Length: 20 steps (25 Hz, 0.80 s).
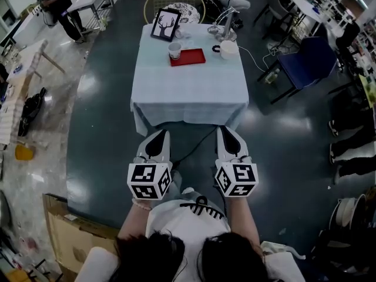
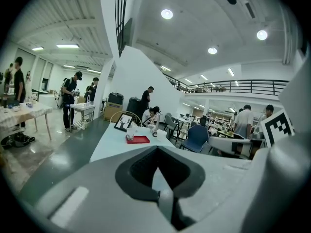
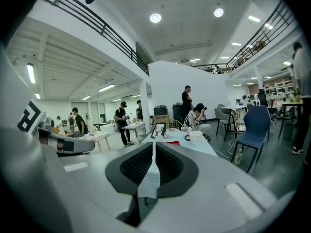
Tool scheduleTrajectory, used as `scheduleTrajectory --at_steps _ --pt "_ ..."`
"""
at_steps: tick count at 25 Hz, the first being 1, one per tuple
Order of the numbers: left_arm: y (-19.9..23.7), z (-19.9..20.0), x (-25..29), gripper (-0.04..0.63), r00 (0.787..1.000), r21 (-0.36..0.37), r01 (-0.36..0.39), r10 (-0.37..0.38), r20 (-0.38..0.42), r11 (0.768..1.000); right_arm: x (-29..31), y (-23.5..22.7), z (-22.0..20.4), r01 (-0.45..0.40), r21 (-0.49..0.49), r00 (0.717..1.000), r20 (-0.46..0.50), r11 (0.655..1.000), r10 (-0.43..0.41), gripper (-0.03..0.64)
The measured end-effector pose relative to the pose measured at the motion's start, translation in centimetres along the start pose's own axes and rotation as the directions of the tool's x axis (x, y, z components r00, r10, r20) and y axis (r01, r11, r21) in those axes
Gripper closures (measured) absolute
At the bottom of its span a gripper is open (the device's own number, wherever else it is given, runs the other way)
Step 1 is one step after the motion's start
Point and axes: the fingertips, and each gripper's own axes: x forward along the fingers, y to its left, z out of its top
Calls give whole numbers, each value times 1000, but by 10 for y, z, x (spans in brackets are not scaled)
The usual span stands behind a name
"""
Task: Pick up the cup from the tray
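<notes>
A pale cup (image 1: 174, 50) stands at the left end of a red tray (image 1: 189, 57), far back on the table (image 1: 188, 93) with the light blue cloth. In the left gripper view the cup (image 2: 129, 133) and tray (image 2: 138, 140) look small and distant. Both grippers hang side by side over the dark floor, short of the table's near edge. My left gripper (image 1: 157, 136) is shut and holds nothing (image 2: 158, 150). My right gripper (image 1: 228, 134) is also shut and empty (image 3: 153, 147). The cup is hidden in the right gripper view.
A framed deer picture (image 1: 165, 24) and a white mug (image 1: 228, 49) also stand on the table, with a metal stand behind the mug. A round wire chair is beyond it, a blue chair (image 1: 308, 63) at the right, a cardboard box (image 1: 70, 234) at the lower left. People stand around the room.
</notes>
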Motion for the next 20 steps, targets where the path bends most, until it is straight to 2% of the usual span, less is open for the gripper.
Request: scheduleTrajectory --at_steps 4,7,11,15,20 --pt "2 4 10 595 1000 -7 1 -1 2 1000 8 -5 -2 -44 74 999 -6 996 45 580" --pt "6 8 19 595 1000 -26 -2 2 10 1000 18 -7 -3 -69 75 997 -25 995 71 557" --pt "10 14 37 594 1000 -23 -1 1 5 1000 32 -16 4 -59 55 997 -37 997 61 514" --pt "14 20 51 595 1000 -23 6 -6 5 1000 46 -22 9 -52 46 998 -43 998 54 499" --pt "24 28 69 594 1000 -23 18 -18 -3 1000 64 -27 21 -43 124 999 -21 991 46 461"
